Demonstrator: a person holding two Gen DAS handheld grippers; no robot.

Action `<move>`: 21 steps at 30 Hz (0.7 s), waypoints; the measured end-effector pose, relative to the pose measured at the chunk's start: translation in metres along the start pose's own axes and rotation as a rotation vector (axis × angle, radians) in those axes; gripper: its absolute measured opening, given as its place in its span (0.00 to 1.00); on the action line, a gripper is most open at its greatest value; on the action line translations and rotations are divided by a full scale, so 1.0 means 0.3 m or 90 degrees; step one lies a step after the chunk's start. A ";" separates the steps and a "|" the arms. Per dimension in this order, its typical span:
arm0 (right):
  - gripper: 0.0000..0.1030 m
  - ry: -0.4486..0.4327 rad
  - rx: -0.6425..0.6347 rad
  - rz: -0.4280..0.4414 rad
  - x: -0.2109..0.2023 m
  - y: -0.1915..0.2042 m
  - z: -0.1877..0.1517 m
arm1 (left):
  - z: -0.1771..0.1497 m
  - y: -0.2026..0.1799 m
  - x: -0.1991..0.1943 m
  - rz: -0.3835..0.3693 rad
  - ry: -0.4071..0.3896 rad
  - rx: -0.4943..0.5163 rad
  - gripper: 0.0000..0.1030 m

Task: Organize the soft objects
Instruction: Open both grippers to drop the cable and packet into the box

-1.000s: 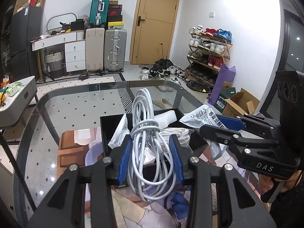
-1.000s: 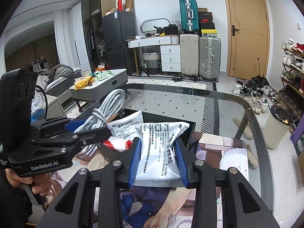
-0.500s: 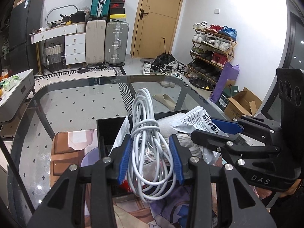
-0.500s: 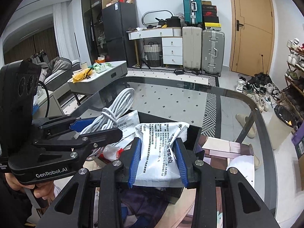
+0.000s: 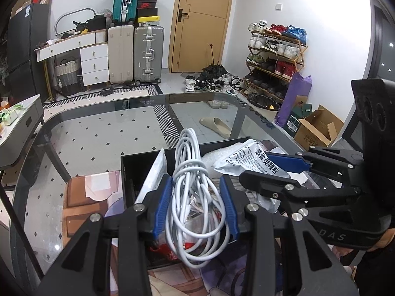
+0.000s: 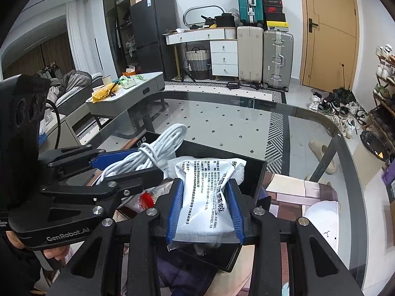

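Both wrist views close, angled down, sharing the black tray [image 5: 128, 170]

White walls, a wooden door [image 5: 202, 22], suitcases [image 5: 135, 51] beside white drawers [image 5: 95, 64], a shoe rack [image 5: 274, 59] (crowded), tiled floor [image 5: 98, 145].

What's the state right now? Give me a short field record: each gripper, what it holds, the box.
left gripper: shut on coiled white cable, above the box
right gripper: shut on white printed sachet, above the box
black box: on the glass table, already holding packets
surface under box: illustrated mat
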State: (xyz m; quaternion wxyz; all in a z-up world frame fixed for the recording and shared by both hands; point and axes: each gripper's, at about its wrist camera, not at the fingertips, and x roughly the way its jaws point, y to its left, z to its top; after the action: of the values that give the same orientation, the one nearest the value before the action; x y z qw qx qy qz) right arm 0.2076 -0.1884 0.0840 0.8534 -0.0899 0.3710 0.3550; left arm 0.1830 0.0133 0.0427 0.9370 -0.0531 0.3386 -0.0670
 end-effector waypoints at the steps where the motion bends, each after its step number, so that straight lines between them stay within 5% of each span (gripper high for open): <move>1: 0.35 0.002 0.000 0.000 0.006 -0.003 0.001 | -0.002 0.001 0.001 0.001 0.001 0.001 0.38; 12: 0.36 0.010 0.000 -0.010 0.037 -0.020 -0.003 | -0.016 0.017 0.024 -0.017 0.020 -0.020 0.39; 17: 0.58 -0.010 0.022 -0.005 0.001 -0.030 0.004 | -0.023 0.009 -0.019 -0.005 0.009 -0.010 0.41; 19: 0.79 -0.034 0.040 -0.009 -0.032 -0.038 0.001 | -0.028 0.016 -0.052 -0.006 -0.003 -0.016 0.52; 21: 0.80 -0.058 0.047 -0.012 -0.069 -0.045 -0.001 | -0.032 0.024 -0.099 -0.002 -0.026 -0.024 0.62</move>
State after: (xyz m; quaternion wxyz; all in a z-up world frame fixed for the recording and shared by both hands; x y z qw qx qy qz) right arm 0.2067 -0.2097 0.0968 0.8755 -0.0453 0.3437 0.3367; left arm 0.1548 0.0246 0.0529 0.9425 -0.0727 0.3205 -0.0613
